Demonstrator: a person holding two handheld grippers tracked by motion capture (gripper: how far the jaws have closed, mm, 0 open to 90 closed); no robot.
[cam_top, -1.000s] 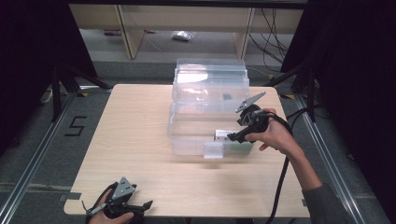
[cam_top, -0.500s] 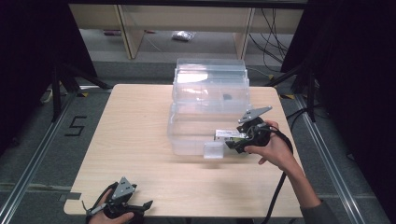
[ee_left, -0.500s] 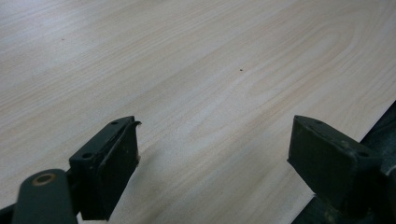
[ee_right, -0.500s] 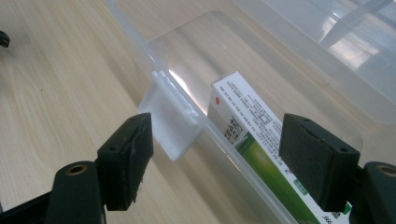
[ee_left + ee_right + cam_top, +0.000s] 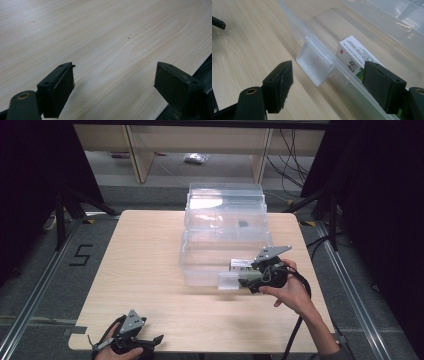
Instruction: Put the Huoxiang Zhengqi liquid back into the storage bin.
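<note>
A clear plastic storage box (image 5: 210, 257) stands mid-table with its lid (image 5: 225, 210) swung open behind it. Inside, against the front wall, lies a small white printed carton (image 5: 241, 265) (image 5: 357, 56). A frosted latch tab (image 5: 228, 281) (image 5: 315, 62) hangs off the box's front rim. My right gripper (image 5: 241, 278) (image 5: 329, 85) is open and points left along that front wall, one jaw on each side of the wall, with the latch just ahead. My left gripper (image 5: 154, 341) (image 5: 115, 85) rests open at the table's front left edge, with only bare wood between its jaws.
The light wooden table (image 5: 140, 265) (image 5: 100, 32) has bare room left of the box and along the front. The right gripper's cable (image 5: 295, 335) trails off the front right. Shelving legs and cables stand on the floor beyond the table.
My right gripper has come down from beside the box's right end to its front wall, turning to point left at the latch. The left gripper has stayed put.
</note>
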